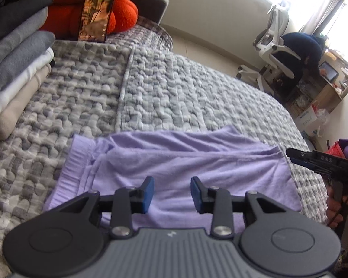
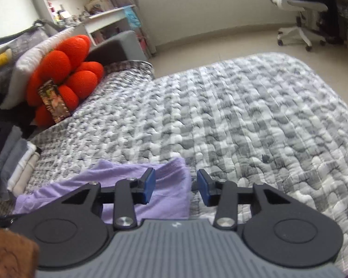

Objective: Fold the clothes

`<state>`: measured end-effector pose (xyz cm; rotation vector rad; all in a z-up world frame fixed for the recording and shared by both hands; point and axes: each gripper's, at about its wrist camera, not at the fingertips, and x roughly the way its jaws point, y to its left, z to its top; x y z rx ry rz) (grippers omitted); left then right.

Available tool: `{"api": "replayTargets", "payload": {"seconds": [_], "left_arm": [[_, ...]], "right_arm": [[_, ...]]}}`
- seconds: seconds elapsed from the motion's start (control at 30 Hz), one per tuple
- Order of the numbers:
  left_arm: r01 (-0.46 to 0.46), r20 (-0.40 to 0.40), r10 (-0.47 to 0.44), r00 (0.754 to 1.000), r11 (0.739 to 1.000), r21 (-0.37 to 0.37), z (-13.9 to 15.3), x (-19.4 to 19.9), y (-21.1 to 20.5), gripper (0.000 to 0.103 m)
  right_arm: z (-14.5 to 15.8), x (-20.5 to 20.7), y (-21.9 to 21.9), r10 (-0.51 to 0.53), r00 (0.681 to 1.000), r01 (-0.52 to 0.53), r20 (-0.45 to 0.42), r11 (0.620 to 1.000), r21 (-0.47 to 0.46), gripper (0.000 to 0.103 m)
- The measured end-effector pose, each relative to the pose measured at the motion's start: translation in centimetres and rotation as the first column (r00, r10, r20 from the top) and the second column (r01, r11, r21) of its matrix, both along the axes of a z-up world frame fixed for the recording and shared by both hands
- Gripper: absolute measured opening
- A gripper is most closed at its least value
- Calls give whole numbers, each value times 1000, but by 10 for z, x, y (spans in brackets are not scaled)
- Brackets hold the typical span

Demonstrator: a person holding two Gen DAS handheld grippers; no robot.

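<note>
Hovering over purple garment [image 1: 174, 171], both tools [image 1: 172, 194] [image 2: 175, 190] released; folded stack [image 1: 18, 74], phone [image 1: 97, 14] beyond.

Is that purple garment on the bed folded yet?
Partly folded: the purple garment lies flat on the quilt with layers doubled over, still wrinkled.

The right gripper [image 2: 175, 189], jaws apart, hovers over the purple garment's [image 2: 164, 192] edge on the quilt [image 2: 255, 120].

A lilac garment [image 1: 174, 162] lies on a quilt [image 1: 185, 88] checked in grey and white. The folded stack [image 1: 18, 69] runs dark grey, mid grey, white and beige. The flower-shaped cushion [image 2: 65, 76] is bright orange-red. Each hand-held gripper [image 1: 172, 193] is black with blue pads [image 1: 148, 194].
</note>
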<state>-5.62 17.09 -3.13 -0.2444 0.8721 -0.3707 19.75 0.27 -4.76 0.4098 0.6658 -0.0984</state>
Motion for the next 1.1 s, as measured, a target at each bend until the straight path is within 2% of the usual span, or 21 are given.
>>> {"api": "replayTargets", "payload": {"seconds": [0.13,0.3,0.4,0.5,0.57,0.7,0.83,1.0,1.1], "left_arm": [[5,23,-5,1000,1000,2,-1,5,-11,35],[74,92,-78,993,996,49,2,-1,-32,35],[151,104,-162,981,982,111,-1,-6,-48,36],[219,71,-237,969,955,198,-10,-10,-59,37],[242,66,-263,963,944,224,-13,-13,-56,37],[271,45,-286,957,940,209,-13,-19,-43,43],[297,23,-310,951,929,221,-13,-27,-34,45],[331,-3,-339,941,916,226,-15,-37,-25,57],[341,-10,-350,937,907,245,-14,-44,-22,57]], "right_arm": [[12,-11,18,101,994,-101,41,995,-15,44],[6,-10,57,246,969,-244,10,967,-67,44],[-1,-5,77,312,950,-313,-23,945,-93,44],[-10,1,96,375,924,-381,-68,916,-123,44],[-16,2,102,393,914,-405,-103,901,-155,44],[-23,1,107,425,894,-446,-140,870,-210,44],[-23,-3,98,433,889,-456,-152,868,-196,44],[-21,-17,81,432,885,-461,-174,865,-196,44],[-21,-28,66,422,887,-455,-188,870,-192,44]]}}
